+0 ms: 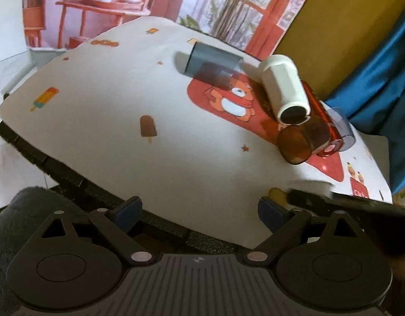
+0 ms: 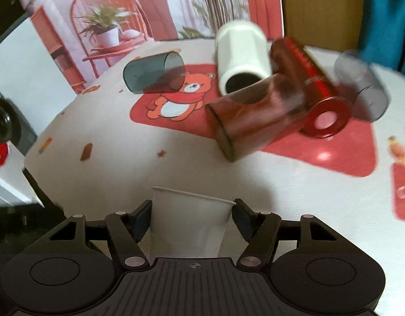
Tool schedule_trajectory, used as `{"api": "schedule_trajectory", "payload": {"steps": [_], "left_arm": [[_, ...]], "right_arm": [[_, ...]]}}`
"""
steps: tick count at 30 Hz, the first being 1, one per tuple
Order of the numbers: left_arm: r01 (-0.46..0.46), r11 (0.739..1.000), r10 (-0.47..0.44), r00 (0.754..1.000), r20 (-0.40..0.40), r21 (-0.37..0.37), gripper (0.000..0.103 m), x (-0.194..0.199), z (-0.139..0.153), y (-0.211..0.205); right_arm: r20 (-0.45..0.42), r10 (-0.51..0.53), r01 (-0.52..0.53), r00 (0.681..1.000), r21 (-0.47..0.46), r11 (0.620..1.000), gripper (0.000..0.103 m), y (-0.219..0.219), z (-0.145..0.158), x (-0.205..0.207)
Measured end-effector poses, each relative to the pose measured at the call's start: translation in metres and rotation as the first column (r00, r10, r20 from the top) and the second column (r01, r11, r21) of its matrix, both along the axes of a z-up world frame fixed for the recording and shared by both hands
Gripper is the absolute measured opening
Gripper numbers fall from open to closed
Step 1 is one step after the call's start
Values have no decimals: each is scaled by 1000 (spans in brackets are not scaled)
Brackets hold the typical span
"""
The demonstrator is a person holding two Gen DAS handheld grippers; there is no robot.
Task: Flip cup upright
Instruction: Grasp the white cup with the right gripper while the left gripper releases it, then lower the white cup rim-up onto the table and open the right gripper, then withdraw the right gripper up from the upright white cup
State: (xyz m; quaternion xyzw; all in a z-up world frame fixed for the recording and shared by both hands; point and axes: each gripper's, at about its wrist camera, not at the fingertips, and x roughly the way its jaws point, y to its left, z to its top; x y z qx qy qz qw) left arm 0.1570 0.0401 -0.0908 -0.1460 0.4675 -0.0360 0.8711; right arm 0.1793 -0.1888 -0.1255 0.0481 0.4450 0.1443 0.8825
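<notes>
A white paper cup (image 2: 188,223) stands between the fingers of my right gripper (image 2: 192,221), rim towards the table; the jaws sit against its sides. Several cups lie on their sides on the table: a grey clear one (image 2: 152,75) (image 1: 213,63), a white one (image 2: 242,58) (image 1: 284,87), an amber clear one (image 2: 252,115) (image 1: 300,142), a red one (image 2: 310,87) (image 1: 321,113) and a clear one (image 2: 360,84) (image 1: 342,123). My left gripper (image 1: 199,213) is open and empty above the table's near edge.
The table (image 1: 123,144) has a white printed cloth with a red bear patch (image 2: 176,100). A picture backdrop (image 1: 123,5) stands behind. A blue cloth (image 1: 381,84) hangs at the right. The other gripper (image 1: 347,205) shows blurred at the left wrist view's right.
</notes>
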Motion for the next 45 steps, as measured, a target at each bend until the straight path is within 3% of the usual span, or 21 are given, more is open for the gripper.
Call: {"api": "schedule_trajectory", "payload": {"steps": [10,17,31,33,34,35,37,41,45], "left_arm": [[-24,998,27,998,-59,54,96,9,-6,-24],[18,996,-13,998,-58,85,96,7,-3,-35],[26,995,-21,999,-44,96,96,8,0,-34],[46,992,-42,999,-34,113,96,10,2,-37],[61,990,-58,998,-28,125,96,11,4,-39],[74,988,-72,997,-23,134,96,12,6,-40],[101,983,-102,995,-2,153,96,14,13,-44],[142,972,-152,987,42,186,98,19,25,-53],[158,967,-176,981,77,198,99,25,37,-61]], "right_arm": [[118,-73,77,990,-37,996,62,-56,1,-20],[286,-70,126,956,-183,975,60,-60,-3,-19],[221,-98,141,970,-190,972,59,-61,-8,-16],[199,-109,145,974,-176,974,62,-63,-6,-17],[189,-116,148,975,-168,975,71,-64,-4,-17],[174,-125,152,977,-154,976,86,-66,0,-18],[151,-137,156,979,-127,980,99,-68,6,-21],[88,-159,168,983,-96,981,103,-69,20,-27],[84,-175,183,981,-107,977,103,-65,32,-38]]}}
